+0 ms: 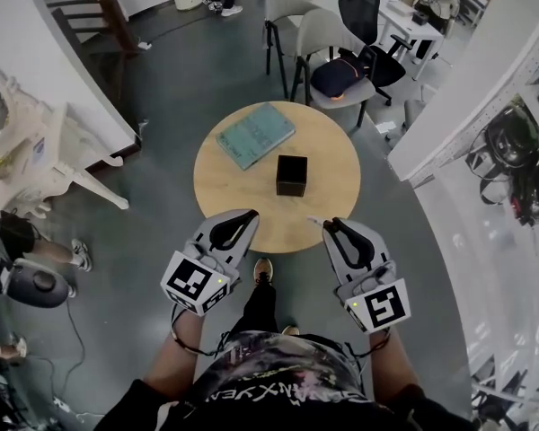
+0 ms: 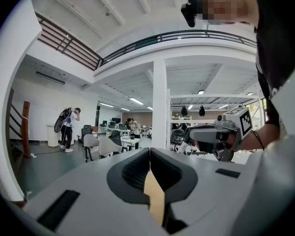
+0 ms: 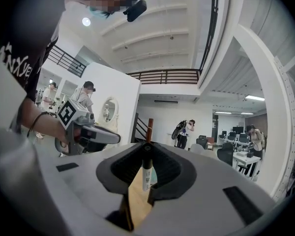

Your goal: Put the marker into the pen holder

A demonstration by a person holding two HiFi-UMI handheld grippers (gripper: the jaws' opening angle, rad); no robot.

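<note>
Overhead, the head view shows a round wooden table (image 1: pixel 328 164) with a black pen holder (image 1: pixel 292 175) near its middle and a teal book (image 1: pixel 255 134) lying apart from it. The left gripper (image 1: pixel 249 215) and the right gripper (image 1: pixel 331 225) hover at the table's near edge. In the left gripper view the jaws are pressed together with nothing between them. In the right gripper view the jaws are clamped on a white marker (image 3: pixel 146 176), which stands upright between the pads with its dark end on top, not in the pen holder.
</note>
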